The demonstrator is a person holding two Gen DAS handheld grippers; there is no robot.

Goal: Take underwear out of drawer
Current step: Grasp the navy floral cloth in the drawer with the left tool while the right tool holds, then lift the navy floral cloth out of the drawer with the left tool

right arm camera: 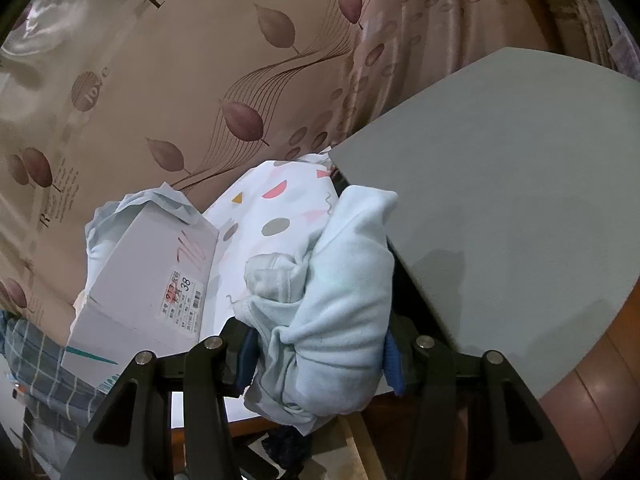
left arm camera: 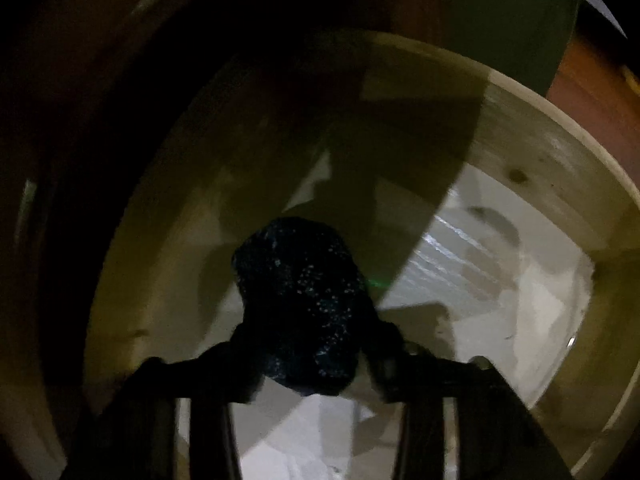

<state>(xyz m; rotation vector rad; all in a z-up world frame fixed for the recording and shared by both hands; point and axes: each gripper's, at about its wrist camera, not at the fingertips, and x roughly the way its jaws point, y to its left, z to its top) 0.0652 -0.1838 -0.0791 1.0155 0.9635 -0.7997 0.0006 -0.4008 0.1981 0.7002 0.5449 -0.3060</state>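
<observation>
My drawer (left arm camera: 532,148) looked pale matt wood; the underwear (right arm camera: 332,300) I held was soft cloth; the box (right arm camera: 152,272) smooth card.

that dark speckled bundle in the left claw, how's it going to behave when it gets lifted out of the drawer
Probably floppy: the dark speckled bundle looks like crumpled cloth bunched between the left claw fingers. Likely light and unbreakable. Loose edges may sag or drag on the drawer wall.

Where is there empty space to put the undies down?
The grey board right of the light blue bundle is bare. The drawer floor right of the dark garment is bare too. The box and patterned cloth crowd the left.
</observation>
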